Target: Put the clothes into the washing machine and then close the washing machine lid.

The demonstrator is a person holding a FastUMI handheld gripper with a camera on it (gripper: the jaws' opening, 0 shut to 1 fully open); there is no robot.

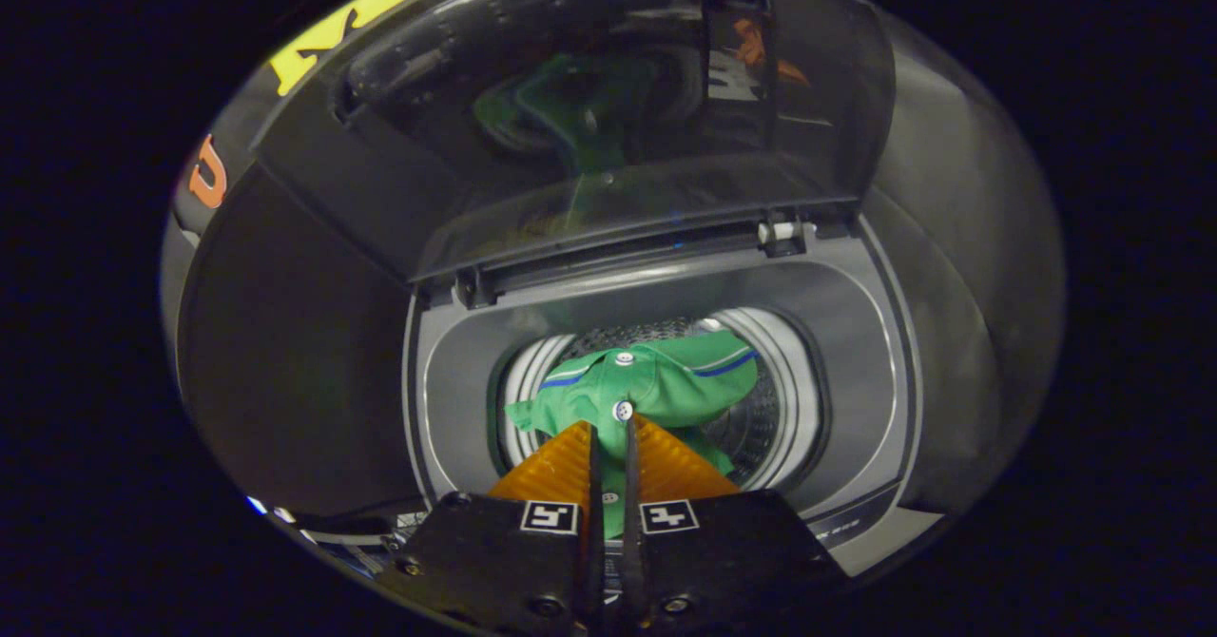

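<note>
A green shirt (656, 385) with white buttons and a blue stripe hangs from my gripper (608, 433), whose fingers are shut on its fabric near the button placket. The shirt is held over the round drum opening (780, 399) of the top-loading washing machine (856, 352), partly inside the mouth. The drum's perforated metal wall shows behind the cloth. The machine's dark transparent lid (608, 114) stands raised beyond the opening, hinged at the back, and reflects the green shirt.
The grey top deck (456, 390) of the machine rings the drum mouth. Lid hinges (780, 233) sit at the back edge of the opening. Black booth cloth lies to the left and right of the machine.
</note>
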